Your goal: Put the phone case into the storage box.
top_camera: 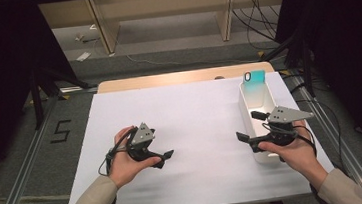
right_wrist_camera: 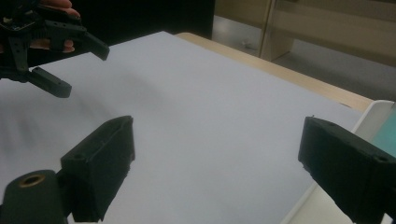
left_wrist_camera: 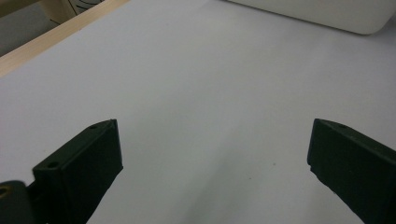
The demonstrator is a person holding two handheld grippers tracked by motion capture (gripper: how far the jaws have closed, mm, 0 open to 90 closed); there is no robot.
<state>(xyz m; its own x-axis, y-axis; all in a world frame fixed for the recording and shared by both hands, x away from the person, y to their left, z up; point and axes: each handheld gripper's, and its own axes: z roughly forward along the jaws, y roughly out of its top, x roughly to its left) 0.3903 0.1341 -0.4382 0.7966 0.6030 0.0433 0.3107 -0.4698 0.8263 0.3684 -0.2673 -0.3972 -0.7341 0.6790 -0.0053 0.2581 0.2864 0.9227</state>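
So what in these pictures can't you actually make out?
- White bin, high view: the right tool and hand cover its near part, so anything there is hidden.
- Turquoise phone case, high view: its lower part sinks behind the bin wall; the right gripper view cuts it to a sliver at the edge.
- Left tool, high view: too small to judge the gap between its tips.
- Small bits on the floor beyond the table: too small to name.

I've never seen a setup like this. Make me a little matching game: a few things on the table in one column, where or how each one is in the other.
Things:
1. phone case
2. white bin
3. left gripper
4. right gripper

Places or states:
A. open, over bare white tabletop
B. long, at the table's right side
C. turquoise, leaning at the bin's far end
D. open, by the bin's near end

Pairs: 1-C, 2-B, 3-A, 4-D
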